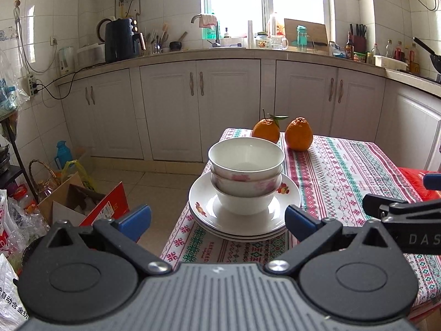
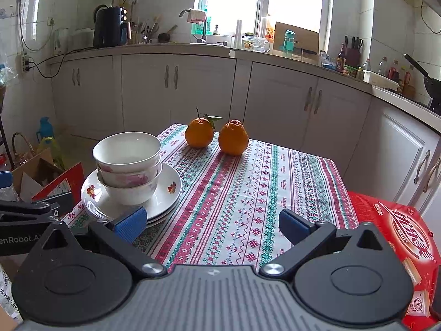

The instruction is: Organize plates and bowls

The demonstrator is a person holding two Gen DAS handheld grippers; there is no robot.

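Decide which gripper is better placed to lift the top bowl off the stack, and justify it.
Probably left: the left gripper, open, faces the top bowl squarely. The right gripper, open too, faces bare tablecloth, with the stack off to its left.

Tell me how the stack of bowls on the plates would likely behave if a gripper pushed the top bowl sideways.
The nested bowls sit three high on the stacked plates, so the top bowl would probably slide or tip out rather than move the pile. Their glazed surfaces look smooth, likely slippery against the gripper pads. The pile sits near the table edge, so a fall could break them.
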